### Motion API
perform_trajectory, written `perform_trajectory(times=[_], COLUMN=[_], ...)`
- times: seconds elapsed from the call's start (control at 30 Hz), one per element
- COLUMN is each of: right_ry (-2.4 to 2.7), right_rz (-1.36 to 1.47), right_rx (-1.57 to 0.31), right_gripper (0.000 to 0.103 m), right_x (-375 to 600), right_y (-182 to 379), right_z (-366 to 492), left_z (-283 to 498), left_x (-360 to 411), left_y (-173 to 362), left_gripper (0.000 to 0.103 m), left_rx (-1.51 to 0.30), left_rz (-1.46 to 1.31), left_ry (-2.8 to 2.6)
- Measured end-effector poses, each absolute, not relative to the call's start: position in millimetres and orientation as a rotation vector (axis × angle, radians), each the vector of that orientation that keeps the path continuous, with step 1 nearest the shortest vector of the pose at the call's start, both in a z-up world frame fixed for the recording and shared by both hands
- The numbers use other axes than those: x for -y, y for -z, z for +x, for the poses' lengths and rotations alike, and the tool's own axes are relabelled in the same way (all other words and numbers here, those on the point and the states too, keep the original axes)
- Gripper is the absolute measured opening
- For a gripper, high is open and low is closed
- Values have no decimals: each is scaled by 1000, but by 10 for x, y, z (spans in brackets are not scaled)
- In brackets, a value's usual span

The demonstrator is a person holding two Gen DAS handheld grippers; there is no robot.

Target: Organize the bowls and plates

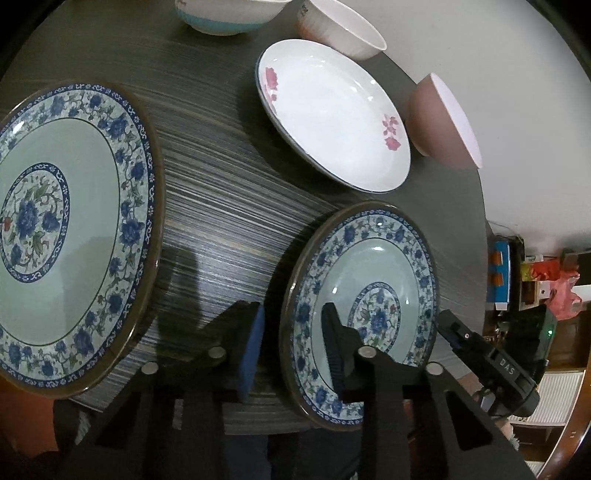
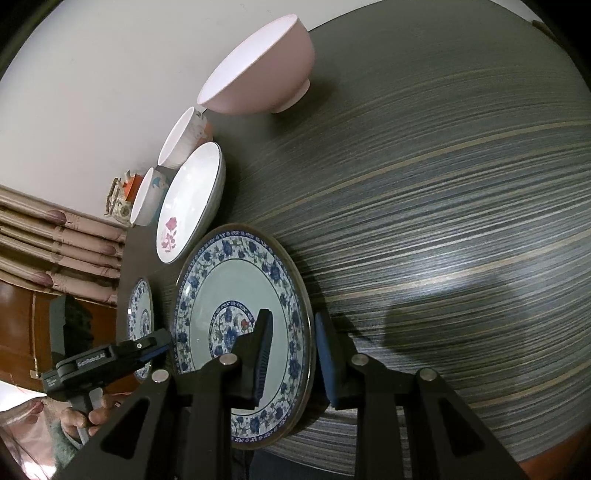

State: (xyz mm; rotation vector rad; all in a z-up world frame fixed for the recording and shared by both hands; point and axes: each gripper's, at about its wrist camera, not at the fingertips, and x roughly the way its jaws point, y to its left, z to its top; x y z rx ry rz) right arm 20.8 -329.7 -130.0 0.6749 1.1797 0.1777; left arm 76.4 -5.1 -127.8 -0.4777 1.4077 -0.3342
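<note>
Two blue floral plates lie on the dark striped table. My left gripper [image 1: 293, 341] is open, its jaws straddling the left rim of the smaller blue plate [image 1: 384, 273], which lies at the table's near edge. My right gripper [image 2: 291, 350] is open too, straddling the right rim of the same plate [image 2: 236, 280]. The larger blue plate [image 1: 66, 229] lies to the left; in the right wrist view only a sliver of it [image 2: 140, 314] shows. A white plate with pink flowers [image 1: 332, 114] lies behind. A pink bowl [image 1: 443, 122] stands near the table's far right edge.
A white ribbed bowl [image 1: 340, 26] and a white-and-teal bowl [image 1: 221, 16] stand at the far edge. The table [image 2: 443, 184] stretches bare to the right of my right gripper. Past the table edge are shelves with clutter [image 1: 535, 280] and a radiator.
</note>
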Motion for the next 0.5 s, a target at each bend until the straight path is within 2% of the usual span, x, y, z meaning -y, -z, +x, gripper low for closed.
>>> perform_trajectory(times=[0.17,0.5], right_ry=[-178,-183], right_rz=[674,680], right_rx=[-1176,-1181], right_gripper=[26,23], right_x=[3287,3292], right_y=[1301,1333], right_z=[218,239], left_z=[790,816], left_x=[46,38], left_y=[1312,1342], left_gripper=[18,15], left_rx=[-1408,-1418], left_rz=[-476,-471], left_ry=[346,375])
